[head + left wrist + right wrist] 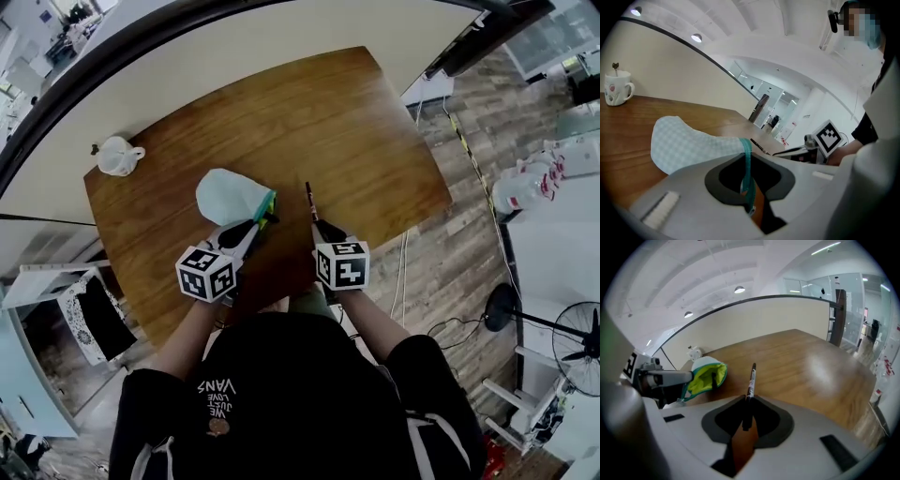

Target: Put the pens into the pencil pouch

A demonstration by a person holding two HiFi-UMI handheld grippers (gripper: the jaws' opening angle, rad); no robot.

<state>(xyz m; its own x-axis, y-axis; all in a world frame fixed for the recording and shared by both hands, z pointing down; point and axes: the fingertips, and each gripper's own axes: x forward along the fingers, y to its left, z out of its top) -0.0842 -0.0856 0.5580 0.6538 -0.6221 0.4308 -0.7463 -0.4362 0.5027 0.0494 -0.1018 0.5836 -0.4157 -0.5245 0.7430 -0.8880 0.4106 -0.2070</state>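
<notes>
Near the table's front edge, the pencil pouch has its zip rim pinched by the left gripper, while the right gripper clamps a pen by its tail, so it may swivel and miss the mouth.

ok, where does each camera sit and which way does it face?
Head view: on the head, steeply down at the table; shows both forearms, left gripper, right gripper.
Left gripper view: on that gripper, along its fingers, shut on the pouch edge; person's arm at right.
Right gripper view: likewise, fingers shut on the pen; left gripper at left.
Shared: all three show the pouch.
</notes>
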